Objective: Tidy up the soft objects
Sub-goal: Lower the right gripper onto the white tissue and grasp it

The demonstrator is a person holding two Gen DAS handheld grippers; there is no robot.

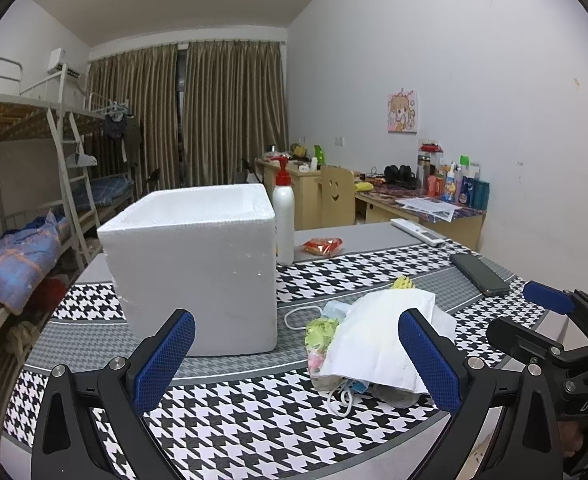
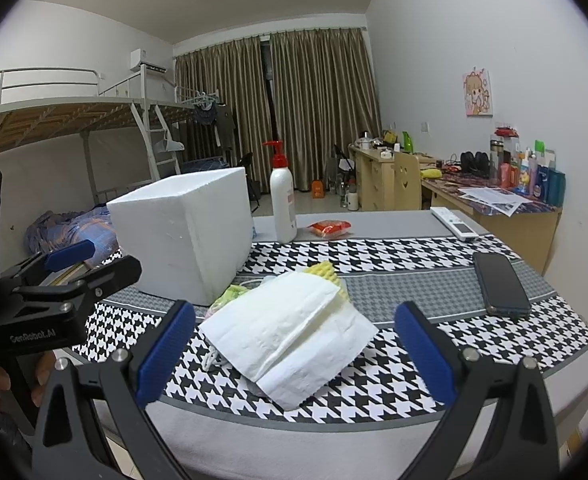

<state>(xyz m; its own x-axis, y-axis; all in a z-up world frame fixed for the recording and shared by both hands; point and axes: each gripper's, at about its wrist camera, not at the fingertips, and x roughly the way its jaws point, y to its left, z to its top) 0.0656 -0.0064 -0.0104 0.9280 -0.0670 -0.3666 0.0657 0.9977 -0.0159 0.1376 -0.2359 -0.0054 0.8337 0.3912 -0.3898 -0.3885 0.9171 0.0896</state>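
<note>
A pile of soft things lies on the houndstooth table cloth: a folded white tissue (image 1: 378, 332) (image 2: 290, 328) on top, a yellow sponge (image 2: 326, 274) (image 1: 403, 282) behind it, a face mask with white ear loops (image 1: 344, 394) and a small green-pink packet (image 1: 319, 336) beneath. A white foam box (image 1: 198, 264) (image 2: 186, 228), open at the top, stands left of the pile. My left gripper (image 1: 296, 360) is open and empty, in front of the box and pile. My right gripper (image 2: 294, 352) is open and empty, just before the tissue.
A white pump bottle (image 1: 284, 220) (image 2: 283, 204) and a red snack packet (image 1: 322, 246) (image 2: 330, 228) stand behind the box. A black phone (image 2: 500, 284) (image 1: 478, 274) and a white remote (image 2: 453, 223) lie at the right. Bunk beds are on the left, desks on the right.
</note>
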